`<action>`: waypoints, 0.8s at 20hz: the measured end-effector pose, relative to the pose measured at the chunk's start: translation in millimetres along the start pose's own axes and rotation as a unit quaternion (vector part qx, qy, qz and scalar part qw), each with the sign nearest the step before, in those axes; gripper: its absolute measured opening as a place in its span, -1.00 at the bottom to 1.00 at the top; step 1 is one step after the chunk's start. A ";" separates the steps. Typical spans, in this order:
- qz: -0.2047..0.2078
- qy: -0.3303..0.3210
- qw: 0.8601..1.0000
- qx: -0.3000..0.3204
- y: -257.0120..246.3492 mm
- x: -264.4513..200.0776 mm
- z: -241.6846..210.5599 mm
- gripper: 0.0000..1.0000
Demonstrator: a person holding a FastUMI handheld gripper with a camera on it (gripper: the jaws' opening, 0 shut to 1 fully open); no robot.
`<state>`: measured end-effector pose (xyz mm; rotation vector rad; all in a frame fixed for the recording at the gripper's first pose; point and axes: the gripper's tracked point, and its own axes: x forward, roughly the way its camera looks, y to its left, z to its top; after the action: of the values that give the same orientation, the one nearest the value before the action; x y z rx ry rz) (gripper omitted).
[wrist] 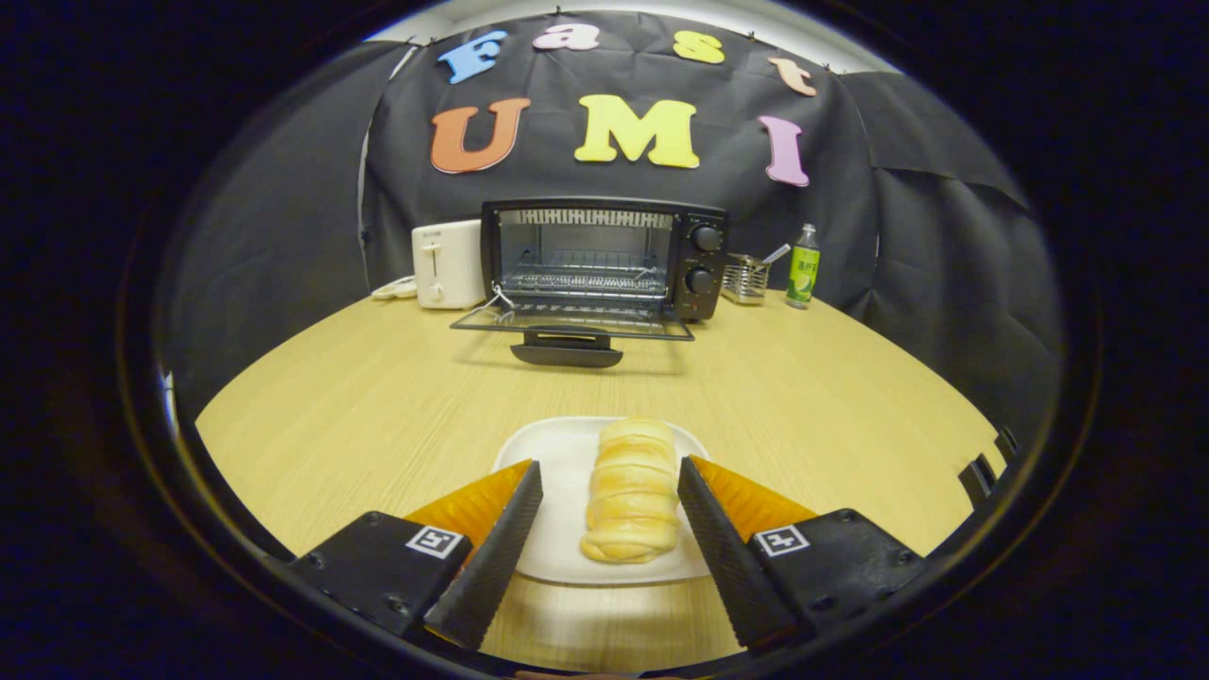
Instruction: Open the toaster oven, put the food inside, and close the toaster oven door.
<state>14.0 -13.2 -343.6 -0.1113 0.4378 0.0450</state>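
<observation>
In the gripper view, the gripper [609, 515] stands wide open astride the bread roll [631, 491], gripping nothing, ready to close. The roll lies on a white plate [557, 472] at the table's [378, 397] near edge; the toaster oven [604, 260] at the far edge gapes open to receive it.

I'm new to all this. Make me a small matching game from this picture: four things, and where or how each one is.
Things:
1. bread roll
2. toaster oven
3. green bottle
4. white toaster

Descriptions:
a. door folded down open
b. left of the oven, touching it or nearly
c. on the white plate, between the open gripper fingers
d. standing right of the wire basket

Pairs: 1-c, 2-a, 3-d, 4-b
</observation>
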 end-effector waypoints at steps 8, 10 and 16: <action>0.005 0.053 0.998 0.017 -7.6 13.8 -25.9 0.78; 0.010 0.049 0.998 0.023 -7.1 12.7 -23.0 0.60; 0.028 0.017 0.999 0.021 -4.2 4.7 -4.2 0.40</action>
<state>16.8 -17.8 -349.0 -0.0594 0.4761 0.0886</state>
